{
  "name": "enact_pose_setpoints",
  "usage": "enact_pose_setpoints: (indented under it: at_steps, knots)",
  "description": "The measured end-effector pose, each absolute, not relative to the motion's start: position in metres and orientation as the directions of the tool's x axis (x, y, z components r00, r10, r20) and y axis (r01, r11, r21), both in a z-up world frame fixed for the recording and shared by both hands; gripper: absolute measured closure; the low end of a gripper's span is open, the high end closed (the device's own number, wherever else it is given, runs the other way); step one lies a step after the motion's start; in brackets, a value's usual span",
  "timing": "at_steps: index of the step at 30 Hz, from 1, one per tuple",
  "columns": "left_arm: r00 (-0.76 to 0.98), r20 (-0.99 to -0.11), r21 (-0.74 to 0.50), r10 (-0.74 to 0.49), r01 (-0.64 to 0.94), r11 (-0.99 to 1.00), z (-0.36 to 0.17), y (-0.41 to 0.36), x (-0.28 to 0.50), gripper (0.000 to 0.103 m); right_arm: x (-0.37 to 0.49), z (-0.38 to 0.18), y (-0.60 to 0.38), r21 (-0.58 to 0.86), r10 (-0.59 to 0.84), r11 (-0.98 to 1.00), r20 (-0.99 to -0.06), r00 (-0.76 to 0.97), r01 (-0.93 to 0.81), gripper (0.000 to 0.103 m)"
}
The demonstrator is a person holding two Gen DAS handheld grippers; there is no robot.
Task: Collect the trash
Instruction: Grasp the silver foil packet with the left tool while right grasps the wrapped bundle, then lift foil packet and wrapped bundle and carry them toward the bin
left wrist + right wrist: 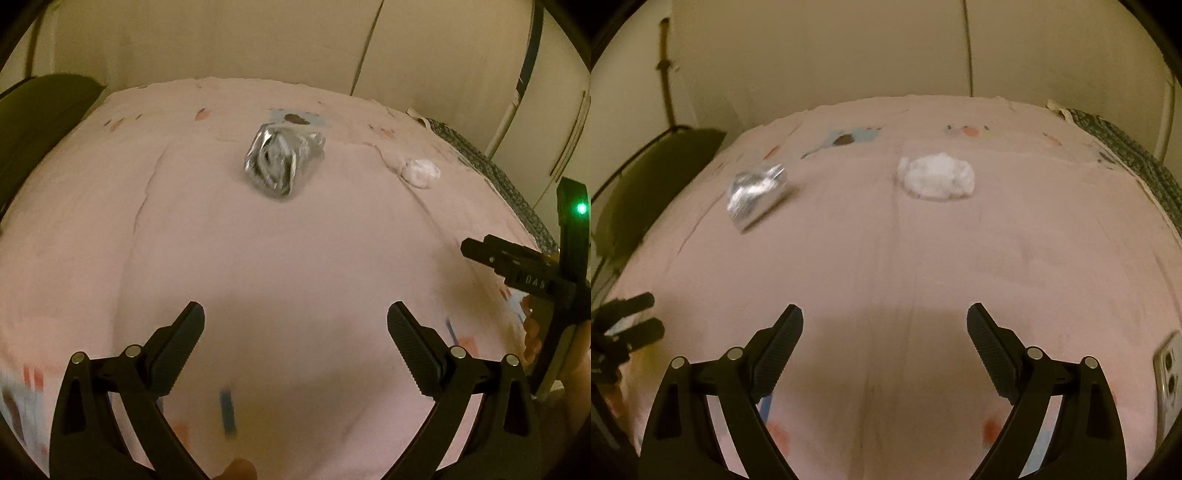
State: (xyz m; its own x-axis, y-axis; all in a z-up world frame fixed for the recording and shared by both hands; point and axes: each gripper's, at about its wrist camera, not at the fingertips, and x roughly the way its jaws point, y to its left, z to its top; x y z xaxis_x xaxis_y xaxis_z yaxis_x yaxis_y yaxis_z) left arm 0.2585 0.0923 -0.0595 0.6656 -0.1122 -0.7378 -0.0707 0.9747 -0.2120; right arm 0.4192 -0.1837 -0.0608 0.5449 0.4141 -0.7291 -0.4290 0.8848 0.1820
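A crumpled silver foil wrapper (283, 162) lies on the pink sheet of a bed (258, 258), straight ahead of my left gripper (295, 321), which is open and empty, well short of it. A crumpled white tissue (421, 172) lies to the wrapper's right. In the right wrist view the tissue (937, 176) is ahead of my open, empty right gripper (885, 323), and the foil wrapper (755, 194) is at the left. The right gripper also shows at the right edge of the left wrist view (480, 251), and the left gripper at the left edge of the right wrist view (639, 317).
A dark chair (40, 122) stands at the bed's left side, also in the right wrist view (653, 184). A patterned dark blanket (498, 173) runs along the bed's right edge. Pale walls and cupboard doors (461, 74) stand behind the bed. A phone-like object (1169, 376) lies at the right.
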Motion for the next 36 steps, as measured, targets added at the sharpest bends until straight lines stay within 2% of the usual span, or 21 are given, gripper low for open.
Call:
enact_pose_setpoints:
  at_steps: [4, 10, 18, 23, 24, 26, 27, 28, 29, 36]
  knots:
    - [0.663, -0.735, -0.222, -0.144, -0.034, 0.975, -0.060, 0.096, 0.295, 0.006, 0.453, -0.062, -0.178, 0.168, 0.382, 0.905, -0.723, 0.575, -0.391, 0.017]
    - [0.644, -0.737, -0.298, -0.204, -0.038, 0.954, -0.069, 0.114, 0.339, 0.006, 0.504, -0.073, -0.171, 0.130, 0.338, 0.920, -0.741, 0.581, -0.369, 0.017]
    - [0.616, -0.752, -0.299, -0.235, -0.002, 0.954, -0.076, 0.120, 0.391, 0.006, 0.552, -0.083, -0.173, 0.217, 0.374, 0.919, -0.743, 0.555, -0.329, 0.017]
    - [0.628, -0.730, -0.334, -0.270, 0.016, 0.942, -0.082, 0.125, 0.410, 0.006, 0.560, -0.083, -0.162, 0.236, 0.400, 0.908, -0.736, 0.547, -0.346, 0.017]
    - [0.633, -0.724, -0.339, -0.274, 0.019, 0.941, -0.081, 0.126, 0.412, 0.006, 0.561, -0.082, -0.160, 0.236, 0.403, 0.906, -0.734, 0.547, -0.351, 0.020]
    - [0.660, -0.689, -0.376, -0.300, 0.029, 0.926, -0.079, 0.130, 0.415, 0.007, 0.560, -0.082, -0.156, 0.228, 0.403, 0.904, -0.734, 0.547, -0.361, 0.039]
    - [0.673, -0.679, -0.380, -0.295, 0.023, 0.925, -0.078, 0.132, 0.415, 0.020, 0.561, -0.083, -0.154, 0.223, 0.401, 0.904, -0.737, 0.544, -0.364, 0.046]
    - [0.683, -0.673, -0.381, -0.285, 0.010, 0.924, -0.077, 0.133, 0.416, 0.031, 0.560, -0.082, -0.154, 0.225, 0.404, 0.903, -0.735, 0.545, -0.367, 0.048]
    - [0.692, -0.670, -0.378, -0.268, -0.007, 0.926, -0.076, 0.135, 0.416, 0.035, 0.558, -0.081, -0.155, 0.231, 0.412, 0.900, -0.729, 0.546, -0.371, 0.048]
    - [0.749, -0.612, -0.365, -0.252, 0.014, 0.931, -0.060, 0.131, 0.391, 0.036, 0.539, -0.072, -0.177, 0.305, 0.474, 0.878, -0.657, 0.587, -0.367, 0.049]
